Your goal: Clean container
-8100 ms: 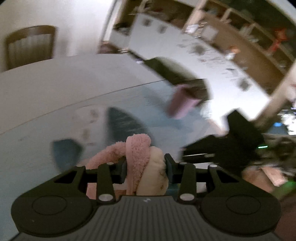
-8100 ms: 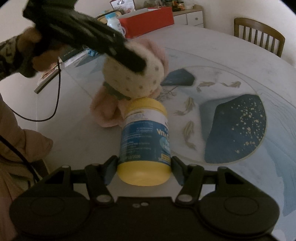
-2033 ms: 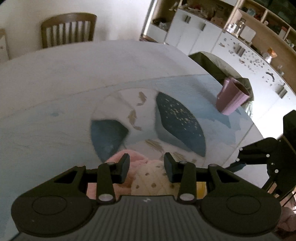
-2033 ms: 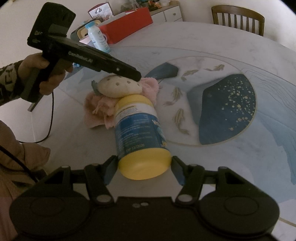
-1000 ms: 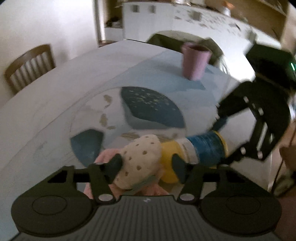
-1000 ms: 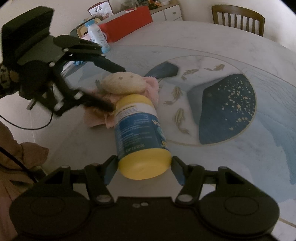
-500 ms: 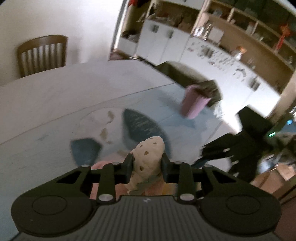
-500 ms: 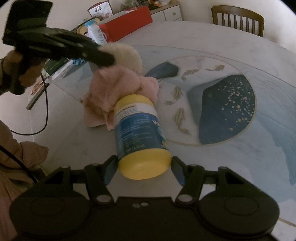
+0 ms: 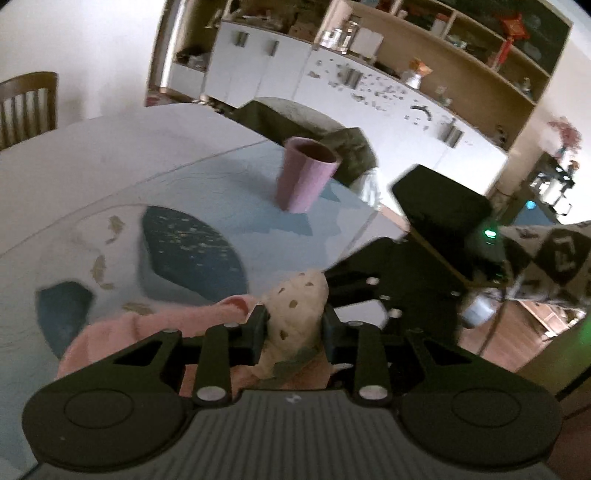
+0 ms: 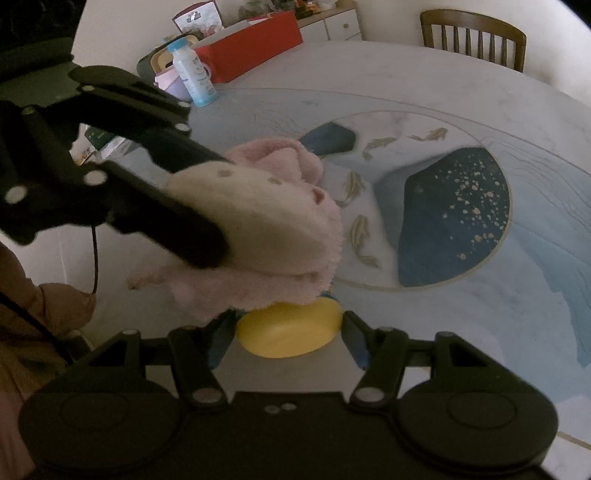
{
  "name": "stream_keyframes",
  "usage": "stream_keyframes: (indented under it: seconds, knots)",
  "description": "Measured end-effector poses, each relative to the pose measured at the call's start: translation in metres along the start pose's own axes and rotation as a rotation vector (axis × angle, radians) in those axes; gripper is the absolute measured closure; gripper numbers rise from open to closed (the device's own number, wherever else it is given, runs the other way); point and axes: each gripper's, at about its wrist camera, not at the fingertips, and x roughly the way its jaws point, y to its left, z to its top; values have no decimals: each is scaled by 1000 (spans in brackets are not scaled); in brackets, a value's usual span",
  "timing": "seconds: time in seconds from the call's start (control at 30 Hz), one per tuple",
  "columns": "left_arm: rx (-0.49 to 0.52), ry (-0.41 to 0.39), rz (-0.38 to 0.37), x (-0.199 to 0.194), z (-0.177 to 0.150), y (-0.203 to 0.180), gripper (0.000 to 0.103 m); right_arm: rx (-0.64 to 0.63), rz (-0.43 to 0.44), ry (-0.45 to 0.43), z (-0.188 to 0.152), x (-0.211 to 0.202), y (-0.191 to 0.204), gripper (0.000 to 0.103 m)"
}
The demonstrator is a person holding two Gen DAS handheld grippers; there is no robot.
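My right gripper (image 10: 288, 328) is shut on a yellow container (image 10: 290, 332) with a blue label; only its yellow end shows, the body is hidden under the cloth. My left gripper (image 9: 293, 326) is shut on a pink and cream spotted cloth (image 9: 299, 310), and holds it down on top of the container. In the right wrist view the cloth (image 10: 269, 229) drapes over the container, with the left gripper (image 10: 207, 206) reaching in from the left. The black right gripper (image 9: 399, 273) shows beyond the cloth in the left wrist view.
A pink cup (image 9: 304, 175) stands on the round blue-patterned table (image 10: 461, 206) farther off. A small white and blue bottle (image 10: 194, 75), a red box (image 10: 251, 46) and papers sit at the table's far side. Wooden chairs (image 10: 474, 33) stand around it. A person's sleeve (image 10: 40, 332) is at the left.
The left gripper has carried the cloth from beside the container's far end to lie over its body. The right gripper has kept the container still.
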Motion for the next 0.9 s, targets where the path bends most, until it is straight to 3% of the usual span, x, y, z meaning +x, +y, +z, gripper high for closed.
stream_keyframes:
  seconds: [0.3,0.53,0.73,0.9]
  knots:
    - [-95,-37,126,-15,-2,43,73,-8,-5,-3,-1,1,1,41]
    - [-203,29,206,-8,-24,76,73,-8,-5,-3,-1,1,0,41]
    - [-254,22,196,-8,-33,81,73,-2,-4,-8,-2,0,2,41]
    - [-266,-31,153,-28,-25,74,73,-4,-4,-6,-2,0,2,41]
